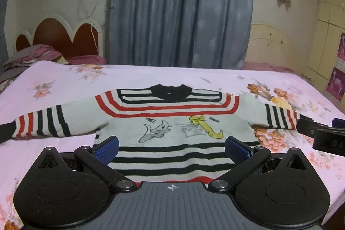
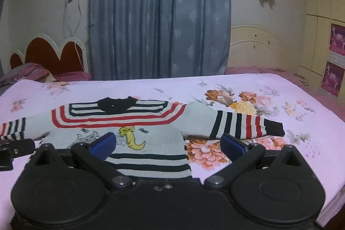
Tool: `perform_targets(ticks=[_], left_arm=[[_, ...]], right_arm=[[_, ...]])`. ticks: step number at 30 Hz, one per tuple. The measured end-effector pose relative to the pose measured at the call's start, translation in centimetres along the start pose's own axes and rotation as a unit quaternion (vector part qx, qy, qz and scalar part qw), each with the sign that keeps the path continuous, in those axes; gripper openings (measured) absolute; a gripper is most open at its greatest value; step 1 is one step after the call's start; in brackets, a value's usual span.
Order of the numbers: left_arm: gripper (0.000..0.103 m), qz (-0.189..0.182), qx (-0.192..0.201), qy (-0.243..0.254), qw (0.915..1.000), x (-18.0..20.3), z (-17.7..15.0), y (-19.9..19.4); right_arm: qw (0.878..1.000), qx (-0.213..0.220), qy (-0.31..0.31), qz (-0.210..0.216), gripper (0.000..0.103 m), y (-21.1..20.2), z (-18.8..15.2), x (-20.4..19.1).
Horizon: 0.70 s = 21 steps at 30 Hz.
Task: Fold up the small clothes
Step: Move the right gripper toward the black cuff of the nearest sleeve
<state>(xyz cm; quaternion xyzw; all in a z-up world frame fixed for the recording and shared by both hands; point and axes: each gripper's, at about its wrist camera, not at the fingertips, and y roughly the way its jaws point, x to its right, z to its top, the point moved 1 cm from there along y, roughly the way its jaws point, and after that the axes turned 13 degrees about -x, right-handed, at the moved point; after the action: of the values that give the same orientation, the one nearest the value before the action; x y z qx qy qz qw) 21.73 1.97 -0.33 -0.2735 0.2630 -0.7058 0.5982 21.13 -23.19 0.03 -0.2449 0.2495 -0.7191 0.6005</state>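
Nearest, the left hand-held gripper (image 1: 171, 147) and right hand-held gripper (image 2: 168, 143) gape wide, holding nothing. Beyond them the striped sweater (image 1: 168, 122) lies flat on the bed (image 1: 151, 74), sleeves outstretched; folding seems unstarted.

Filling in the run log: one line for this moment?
stage: pre-fold | sweater: flat on bed, sleeves out | left gripper: open over hem | right gripper: open near right sleeve

- Dim indoor light, cool purple cast; source not visible.
- Soft grain and slight blur throughout.
- Strong fisheye bending at edges; corners vignetted dark.
- Shadows faint, no glare.
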Motion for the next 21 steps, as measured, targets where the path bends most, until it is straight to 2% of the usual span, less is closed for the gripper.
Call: perform_targets(ticks=[10, 17, 21], left_arm=[[0.103, -0.011, -0.024, 0.015, 0.9995, 4.7, 2.7, 6.8], [0.103, 0.002, -0.054, 0.027, 0.9982, 10.1, 6.0, 13.8], [0.103, 0.008, -0.080, 0.042, 0.9959, 13.6, 7.3, 17.7]], right_arm=[[0.999, -0.028, 0.015, -0.025, 0.102, 5.6, 1.8, 3.7], [0.997, -0.048, 0.048, -0.034, 0.102, 12.4, 4.0, 9.7], [0.993, -0.062, 0.092, -0.041, 0.102, 16.6, 4.6, 15.2]])
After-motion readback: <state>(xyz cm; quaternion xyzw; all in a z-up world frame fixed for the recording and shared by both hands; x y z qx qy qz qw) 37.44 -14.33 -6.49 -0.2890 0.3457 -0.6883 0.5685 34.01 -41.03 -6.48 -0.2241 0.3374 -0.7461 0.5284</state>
